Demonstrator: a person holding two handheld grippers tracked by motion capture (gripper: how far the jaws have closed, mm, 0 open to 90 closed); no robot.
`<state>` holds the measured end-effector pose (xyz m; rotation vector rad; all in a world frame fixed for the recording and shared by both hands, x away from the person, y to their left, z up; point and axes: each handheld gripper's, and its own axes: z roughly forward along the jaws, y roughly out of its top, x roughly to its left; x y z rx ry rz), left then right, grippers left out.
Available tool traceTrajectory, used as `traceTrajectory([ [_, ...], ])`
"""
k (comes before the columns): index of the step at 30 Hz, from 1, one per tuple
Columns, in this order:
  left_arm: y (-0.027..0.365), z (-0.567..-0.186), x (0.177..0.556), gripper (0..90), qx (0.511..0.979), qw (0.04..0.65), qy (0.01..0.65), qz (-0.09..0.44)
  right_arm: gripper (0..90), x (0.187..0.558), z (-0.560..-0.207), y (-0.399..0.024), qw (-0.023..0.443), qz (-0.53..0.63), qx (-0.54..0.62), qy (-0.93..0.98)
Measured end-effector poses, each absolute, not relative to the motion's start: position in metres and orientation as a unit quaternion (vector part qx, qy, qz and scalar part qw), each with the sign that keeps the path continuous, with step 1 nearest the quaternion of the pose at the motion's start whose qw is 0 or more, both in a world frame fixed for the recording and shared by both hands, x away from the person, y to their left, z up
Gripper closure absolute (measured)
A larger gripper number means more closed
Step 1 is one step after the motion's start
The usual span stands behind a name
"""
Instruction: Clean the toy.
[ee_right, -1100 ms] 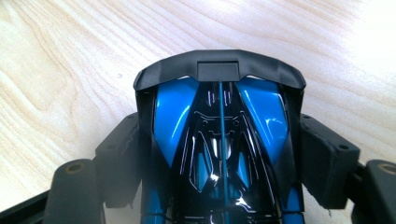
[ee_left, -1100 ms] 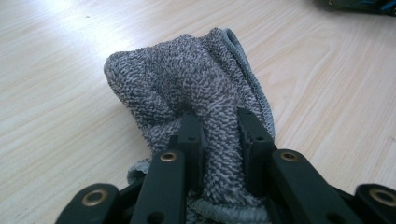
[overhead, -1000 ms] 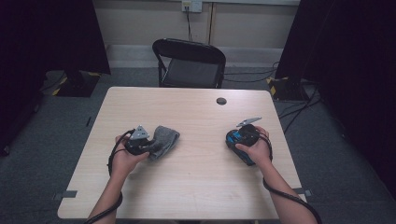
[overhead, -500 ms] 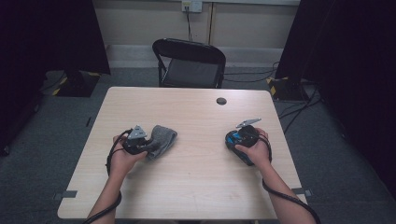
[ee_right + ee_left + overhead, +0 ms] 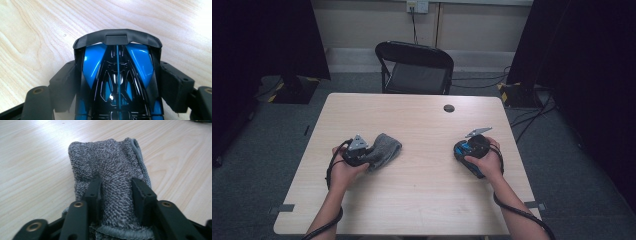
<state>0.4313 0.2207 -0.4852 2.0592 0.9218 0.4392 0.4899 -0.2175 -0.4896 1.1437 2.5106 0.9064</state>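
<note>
Nothing shifted across the worktop (image 5: 422,200) since a second ago: both hands parked as before, grey knitted cloth (image 5: 384,148) in the same spot. Left gripper (image 5: 116,191) jaws just been opening, now spread a little either side of a raised fold of the cloth, which lies between them on the left half of the worktop, well inside the near and left edges. Right gripper (image 5: 117,85) jaws wide and pressed against both flanks of a blue and black toy car (image 5: 117,72), held at the right half, not far from the right edge. Bare wood between the two hands and toward the far edge, apart from a small dark round cap (image 5: 449,108). Black folding chair (image 5: 414,67) beyond the far edge.
</note>
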Motion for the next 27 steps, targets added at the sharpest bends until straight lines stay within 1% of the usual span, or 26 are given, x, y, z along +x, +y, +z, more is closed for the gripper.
traceTrajectory([
  [3,0.22,-0.486,0.432,49.7,0.813,0.406,0.375,0.182,21.8,0.49,-0.489,-0.217,0.123,0.308,0.386,0.861],
  [4,0.221,-0.486,0.432,44.4,0.81,0.407,0.382,0.181,21.3,0.49,-0.489,-0.217,0.123,0.308,0.386,0.861],
  [5,0.221,-0.486,0.432,41.8,0.809,0.407,0.383,0.182,21.1,0.49,-0.488,-0.217,0.12,0.312,0.387,0.859],
  [8,0.22,-0.486,0.431,37.0,0.808,0.406,0.384,0.186,19.2,0.491,-0.486,-0.219,0.119,0.317,0.392,0.855],
  [11,0.219,-0.483,0.431,31.3,0.804,0.406,0.391,0.185,19.3,0.491,-0.485,-0.221,0.116,0.321,0.395,0.853],
  [16,0.216,-0.478,0.429,28.7,0.802,0.409,0.393,0.184,18.2,0.488,-0.48,-0.224,0.125,0.322,0.387,0.855],
  [24,0.215,-0.47,0.427,26.1,0.799,0.418,0.388,0.191,17.0,0.485,-0.468,-0.227,0.125,0.336,0.388,0.849],
  [27,0.213,-0.466,0.426,23.2,0.798,0.419,0.387,0.196,15.8,0.482,-0.464,-0.225,0.126,0.342,0.379,0.851],
])
